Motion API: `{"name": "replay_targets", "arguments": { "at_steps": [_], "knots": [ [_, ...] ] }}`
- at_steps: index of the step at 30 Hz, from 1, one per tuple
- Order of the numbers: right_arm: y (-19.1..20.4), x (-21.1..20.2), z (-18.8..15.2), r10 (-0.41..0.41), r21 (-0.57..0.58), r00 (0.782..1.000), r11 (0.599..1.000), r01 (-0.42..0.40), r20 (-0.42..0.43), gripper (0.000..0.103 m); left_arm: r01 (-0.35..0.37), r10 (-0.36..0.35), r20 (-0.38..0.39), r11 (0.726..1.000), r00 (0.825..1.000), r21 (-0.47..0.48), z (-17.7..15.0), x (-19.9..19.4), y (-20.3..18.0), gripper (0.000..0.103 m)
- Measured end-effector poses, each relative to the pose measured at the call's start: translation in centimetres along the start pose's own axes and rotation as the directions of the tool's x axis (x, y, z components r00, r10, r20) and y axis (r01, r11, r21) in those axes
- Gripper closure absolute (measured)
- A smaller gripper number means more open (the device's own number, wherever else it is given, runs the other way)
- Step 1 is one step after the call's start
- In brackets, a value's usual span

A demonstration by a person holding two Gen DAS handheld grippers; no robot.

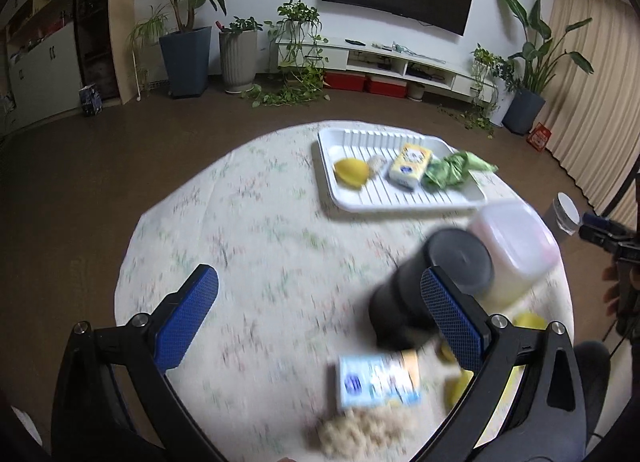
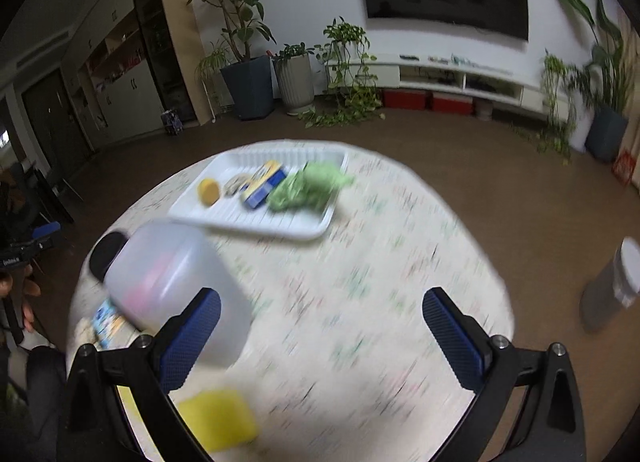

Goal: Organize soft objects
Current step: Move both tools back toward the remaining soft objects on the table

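**Some soft things are in the tray, more wait near the front**

On the left, the left gripper (image 1: 320, 322) is wide open. Nothing is between its blue pads (image 1: 188, 314). It hangs over a bare part of the round table (image 1: 248, 202) with the flowery cloth.

Going right, near the front edge, there is a fluffy beige lump (image 1: 360, 436). Just behind it lies a light blue tissue pack (image 1: 378, 382). These look soft, and they are not in the tray yet.

Next comes a black cup (image 1: 432, 282), standing tilted in this view. A see-through plastic tub (image 1: 516, 246) is just beside it. Small yellow bits (image 1: 460, 382) peek out near the gripper's right finger; they are too blurry to name.

Farther back sits the white tray (image 1: 352, 198). From left to right it holds a yellow sponge (image 1: 351, 172), a small pale lump (image 1: 376, 162), a yellow tissue pack (image 1: 410, 164) and a green cloth (image 1: 452, 170). So four things seem put away already.

The right gripper (image 2: 320, 338) is wide open too and holds nothing. In its view, a yellow sponge (image 2: 218, 418) lies close to the front, beside its left finger.

I think the job is about half done. The front things look like the ones left to move.
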State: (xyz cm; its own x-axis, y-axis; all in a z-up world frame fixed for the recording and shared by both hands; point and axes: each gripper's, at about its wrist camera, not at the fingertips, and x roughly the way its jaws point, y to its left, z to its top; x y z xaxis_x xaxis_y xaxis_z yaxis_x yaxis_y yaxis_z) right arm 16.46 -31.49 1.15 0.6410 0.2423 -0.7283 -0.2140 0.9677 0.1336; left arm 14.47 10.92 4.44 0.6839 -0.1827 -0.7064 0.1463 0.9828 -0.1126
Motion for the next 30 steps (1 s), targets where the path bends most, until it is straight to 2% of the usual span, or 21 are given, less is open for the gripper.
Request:
{"name": "replay_targets", "arguments": {
  "at_steps": [4, 9, 15, 23, 30],
  "knots": [
    [1.8, -0.5, -3.7, 0.015, 0.025, 0.999, 1.0, -0.014, -0.032, 0.0, -0.024, 0.024, 0.011, 1.0, 1.0, 0.012, -3.4, -2.0, -1.2, 0.0],
    [4.9, -0.9, -7.2, 0.01, 0.002, 0.998, 1.0, -0.01, -0.056, 0.0, -0.026, 0.026, -0.016, 1.0, 1.0, 0.008, -7.1, -2.9, -2.4, 0.0],
    [7.9, -0.9, -10.8, -0.032, -0.046, 0.997, 0.999, 0.029, -0.071, 0.0, -0.031, 0.03, -0.049, 1.0, 0.998, -0.007, -10.7, -3.0, -3.5, 0.0],
    [9.4, -0.3, -12.3, -0.101, -0.089, 0.992, 0.992, 0.094, -0.069, 0.0, -0.048, 0.047, -0.075, 0.999, 0.996, -0.018, -12.7, -1.6, -4.8, 0.0],
    [9.7, 1.2, -12.1, -0.094, -0.099, 0.992, 0.991, 0.086, -0.083, 0.0, -0.083, 0.079, -0.101, 0.996, 0.992, -0.028, -13.4, 0.0, -4.5, 0.0]
  ]
}}
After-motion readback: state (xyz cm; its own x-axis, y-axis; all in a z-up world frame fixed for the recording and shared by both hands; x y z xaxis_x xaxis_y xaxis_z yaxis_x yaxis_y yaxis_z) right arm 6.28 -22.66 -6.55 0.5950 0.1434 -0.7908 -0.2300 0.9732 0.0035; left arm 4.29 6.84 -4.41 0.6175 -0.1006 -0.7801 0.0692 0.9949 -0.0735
